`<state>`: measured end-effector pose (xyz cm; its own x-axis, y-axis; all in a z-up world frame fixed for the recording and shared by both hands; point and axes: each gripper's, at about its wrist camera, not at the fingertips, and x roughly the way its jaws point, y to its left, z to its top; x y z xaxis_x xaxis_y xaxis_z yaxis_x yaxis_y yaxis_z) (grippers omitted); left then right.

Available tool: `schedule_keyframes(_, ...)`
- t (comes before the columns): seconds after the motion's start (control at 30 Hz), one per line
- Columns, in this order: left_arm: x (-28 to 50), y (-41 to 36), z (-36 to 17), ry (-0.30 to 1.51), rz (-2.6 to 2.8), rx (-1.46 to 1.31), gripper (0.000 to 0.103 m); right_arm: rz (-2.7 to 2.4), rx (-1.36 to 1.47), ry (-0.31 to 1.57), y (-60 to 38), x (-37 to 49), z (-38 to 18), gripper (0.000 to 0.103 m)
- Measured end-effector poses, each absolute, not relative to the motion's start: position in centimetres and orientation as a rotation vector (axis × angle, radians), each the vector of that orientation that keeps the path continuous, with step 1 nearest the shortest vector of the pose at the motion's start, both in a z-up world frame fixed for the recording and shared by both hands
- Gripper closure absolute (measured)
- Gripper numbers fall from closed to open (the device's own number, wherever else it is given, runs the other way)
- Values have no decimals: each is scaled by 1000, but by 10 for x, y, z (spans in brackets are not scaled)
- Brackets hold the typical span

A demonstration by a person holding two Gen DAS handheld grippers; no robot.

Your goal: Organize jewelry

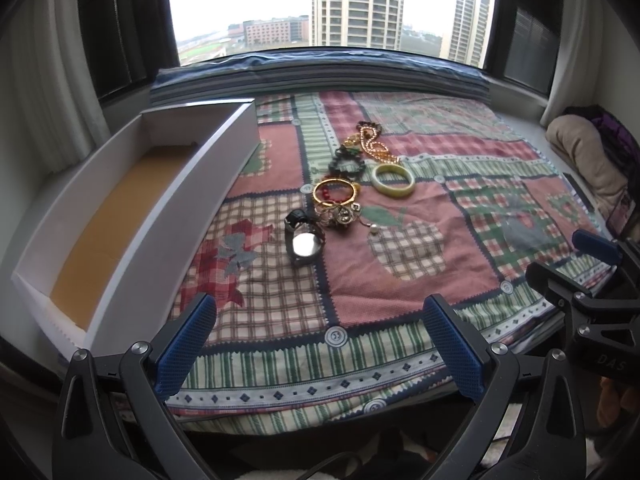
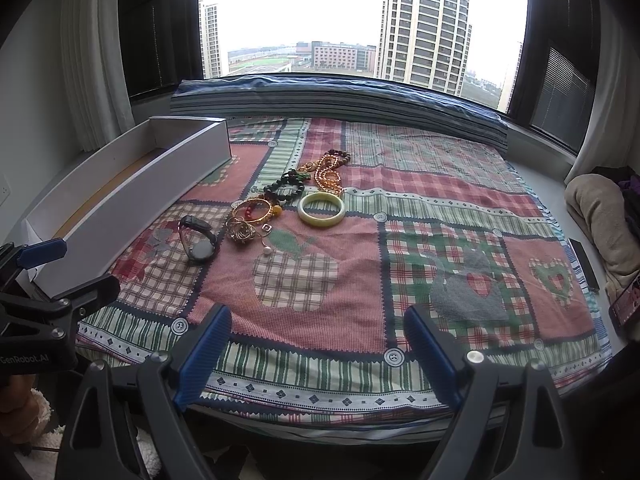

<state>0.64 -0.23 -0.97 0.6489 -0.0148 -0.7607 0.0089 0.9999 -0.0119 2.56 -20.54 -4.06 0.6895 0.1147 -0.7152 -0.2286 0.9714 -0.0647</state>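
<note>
the left gripper hangs with its blue fingers spread wide and nothing between them, over the near edge of the patchwork cloth; the right gripper is just as wide and bare, also above the near edge; the jewelry lies in a loose trail from mid-cloth toward the far edge: a black watch nearest, then a tangle of rings, a gold bangle, a dark bead bracelet, a pale green bangle and a gold chain (partly heaped); a long white box with a tan floor lies along the left edge.
</note>
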Motion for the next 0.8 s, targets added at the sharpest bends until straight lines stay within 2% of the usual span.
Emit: schedule_keyframes(0.8, 6, -1, -11, 866, -11, -5, 0, 202, -129, 798, -207, 26, -40, 13)
